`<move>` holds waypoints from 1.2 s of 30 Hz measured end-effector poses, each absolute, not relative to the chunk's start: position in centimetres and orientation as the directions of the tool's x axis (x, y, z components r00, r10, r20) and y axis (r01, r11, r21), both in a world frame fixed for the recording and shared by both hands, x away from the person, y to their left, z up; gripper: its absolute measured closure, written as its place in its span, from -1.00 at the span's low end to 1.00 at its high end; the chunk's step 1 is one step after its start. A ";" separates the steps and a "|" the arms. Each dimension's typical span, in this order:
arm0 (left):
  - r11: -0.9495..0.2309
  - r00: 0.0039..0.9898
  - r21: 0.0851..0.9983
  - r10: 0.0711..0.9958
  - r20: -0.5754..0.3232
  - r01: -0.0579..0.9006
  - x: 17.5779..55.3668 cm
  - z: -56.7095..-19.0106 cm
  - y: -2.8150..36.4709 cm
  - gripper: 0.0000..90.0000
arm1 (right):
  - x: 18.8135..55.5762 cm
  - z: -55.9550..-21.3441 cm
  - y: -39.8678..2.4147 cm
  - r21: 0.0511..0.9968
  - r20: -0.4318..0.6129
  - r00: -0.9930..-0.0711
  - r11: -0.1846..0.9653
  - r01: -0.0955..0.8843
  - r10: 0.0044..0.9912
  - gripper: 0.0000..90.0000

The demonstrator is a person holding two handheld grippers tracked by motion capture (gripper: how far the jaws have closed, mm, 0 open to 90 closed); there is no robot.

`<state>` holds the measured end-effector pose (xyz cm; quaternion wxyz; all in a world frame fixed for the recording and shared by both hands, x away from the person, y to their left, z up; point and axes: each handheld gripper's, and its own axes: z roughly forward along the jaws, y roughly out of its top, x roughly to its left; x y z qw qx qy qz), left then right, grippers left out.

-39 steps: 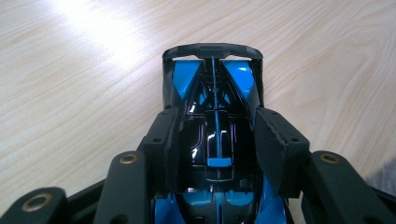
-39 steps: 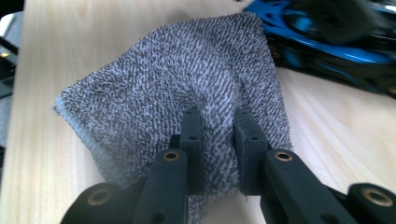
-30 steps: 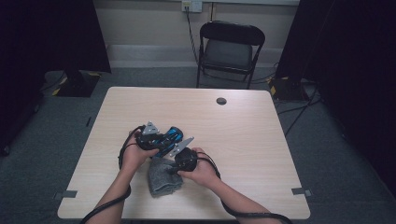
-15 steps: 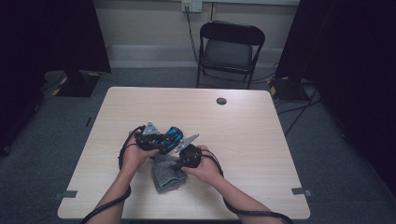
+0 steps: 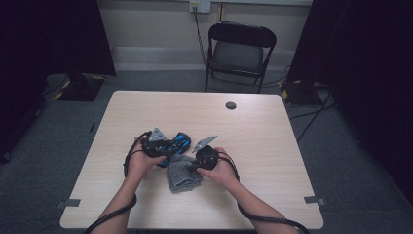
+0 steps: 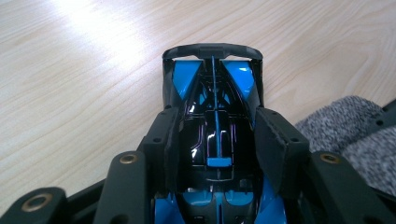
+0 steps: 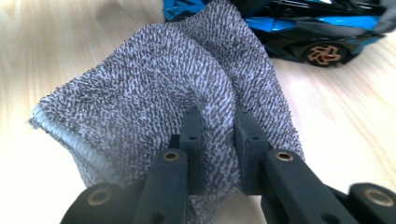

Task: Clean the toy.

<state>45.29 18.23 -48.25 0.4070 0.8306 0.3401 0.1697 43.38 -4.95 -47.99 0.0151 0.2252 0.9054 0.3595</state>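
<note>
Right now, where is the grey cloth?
In the high view the cloth lies near the table's front edge, pinched in the right gripper, just in front of the toy car.

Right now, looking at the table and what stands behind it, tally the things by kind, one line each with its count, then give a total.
Toy cars: 1, blue and black toy car, clamped by the left gripper
Cloths: 1, grey cloth, pinched by the right gripper
Grippers: 2
Small dark round things on the table: 1, round thing
Folding chairs: 1, chair
Total: 6
</note>
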 end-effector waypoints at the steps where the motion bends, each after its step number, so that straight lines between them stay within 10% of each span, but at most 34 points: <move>1: -0.438 0.711 0.791 0.703 0.005 0.427 45.3 -48.2 18.2 0.15 | 43.5 -48.0 -5.0 0.658 0.134 -0.897 0.639 0.399 0.422 0.70; 36: -0.435 0.708 0.795 0.706 0.009 0.423 45.3 -48.3 18.2 0.15 | 46.5 -47.8 -8.5 0.641 0.116 -0.830 0.597 0.483 0.546 0.70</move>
